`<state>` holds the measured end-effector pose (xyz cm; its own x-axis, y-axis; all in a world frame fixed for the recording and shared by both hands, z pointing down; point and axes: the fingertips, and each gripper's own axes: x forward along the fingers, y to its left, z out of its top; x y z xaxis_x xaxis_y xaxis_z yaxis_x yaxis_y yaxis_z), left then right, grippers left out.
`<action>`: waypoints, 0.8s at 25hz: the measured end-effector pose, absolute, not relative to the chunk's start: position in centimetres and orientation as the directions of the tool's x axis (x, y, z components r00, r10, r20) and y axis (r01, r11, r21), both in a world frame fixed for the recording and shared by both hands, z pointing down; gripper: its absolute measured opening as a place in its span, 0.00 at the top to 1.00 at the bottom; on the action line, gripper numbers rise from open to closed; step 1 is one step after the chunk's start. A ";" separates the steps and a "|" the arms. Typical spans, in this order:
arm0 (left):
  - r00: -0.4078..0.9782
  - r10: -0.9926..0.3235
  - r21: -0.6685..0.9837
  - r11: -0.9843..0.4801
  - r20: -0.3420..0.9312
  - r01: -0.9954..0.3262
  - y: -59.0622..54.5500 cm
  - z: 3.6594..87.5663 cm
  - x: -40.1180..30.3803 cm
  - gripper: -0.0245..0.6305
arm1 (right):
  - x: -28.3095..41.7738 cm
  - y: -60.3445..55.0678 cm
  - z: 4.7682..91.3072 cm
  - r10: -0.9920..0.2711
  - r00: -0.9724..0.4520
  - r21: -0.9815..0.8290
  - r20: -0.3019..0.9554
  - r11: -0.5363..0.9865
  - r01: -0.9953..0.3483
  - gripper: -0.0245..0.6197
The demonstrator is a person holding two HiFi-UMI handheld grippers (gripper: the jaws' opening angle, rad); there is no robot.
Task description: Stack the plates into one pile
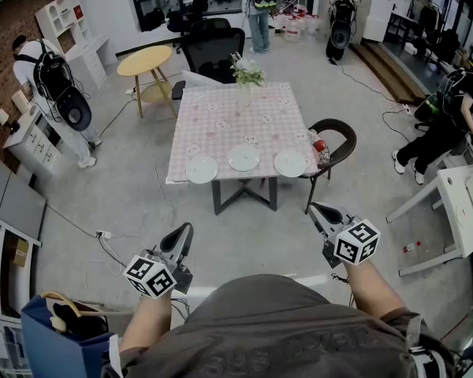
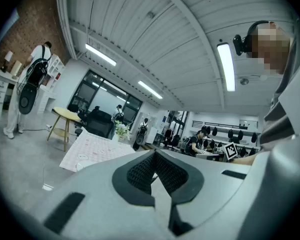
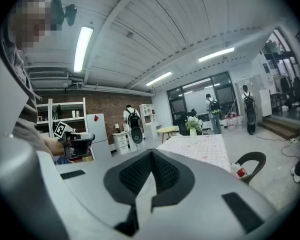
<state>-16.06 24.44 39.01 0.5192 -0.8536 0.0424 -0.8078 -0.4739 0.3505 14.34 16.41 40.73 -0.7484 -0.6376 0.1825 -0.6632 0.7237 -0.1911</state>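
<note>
Closest in, the left gripper (image 1: 184, 232) and right gripper (image 1: 320, 210) keep fingers (image 2: 140, 171) clenched on nothing. At 12 o'clock, well apart, three plates (image 1: 243, 157) line the desk's (image 1: 236, 116) near edge. They are likely stiff, slick and breakable, so pinch each by its rim.
</note>
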 end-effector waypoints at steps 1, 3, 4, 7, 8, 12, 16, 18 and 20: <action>0.521 -0.853 0.350 -0.476 0.041 -0.807 24.4 39.0 -15.9 0.96 | 14.5 16.4 40.7 -0.638 -0.748 -0.190 0.182 0.724 -0.663 0.98; 0.522 -0.852 0.350 -0.477 0.041 -0.806 24.4 38.8 -15.7 0.96 | 14.7 16.4 40.5 -0.637 -0.749 -0.187 0.183 0.725 -0.663 0.98; 0.522 -0.852 0.350 -0.477 0.041 -0.806 24.4 38.7 -15.5 0.96 | 14.8 16.4 40.5 -0.636 -0.750 -0.185 0.183 0.726 -0.662 0.98; 0.521 -0.853 0.350 -0.476 0.042 -0.807 24.5 38.6 -15.0 0.96 | 15.1 16.5 40.2 -0.631 -0.754 -0.180 0.183 0.732 -0.657 0.98; 0.520 -0.853 0.350 -0.475 0.042 -0.808 24.4 38.6 -14.8 0.96 | 15.3 16.5 40.1 -0.630 -0.756 -0.179 0.181 0.734 -0.655 0.98; 0.515 -0.856 0.347 -0.469 0.046 -0.812 24.3 38.6 -13.5 0.96 | 16.3 16.2 39.9 -0.622 -0.762 -0.165 0.180 0.745 -0.647 0.98; 0.507 -0.861 0.341 -0.463 0.046 -0.818 24.1 38.5 -11.8 0.96 | 17.8 16.4 39.3 -0.610 -0.773 -0.141 0.173 0.761 -0.633 0.98; 0.503 -0.863 0.339 -0.460 0.047 -0.821 23.9 38.4 -10.7 0.96 | 18.7 16.4 38.9 -0.605 -0.779 -0.128 0.166 0.770 -0.625 0.98; 0.501 -0.864 0.337 -0.458 0.048 -0.823 23.6 38.2 -9.6 0.96 | 19.6 16.3 38.6 -0.599 -0.784 -0.112 0.160 0.778 -0.618 0.98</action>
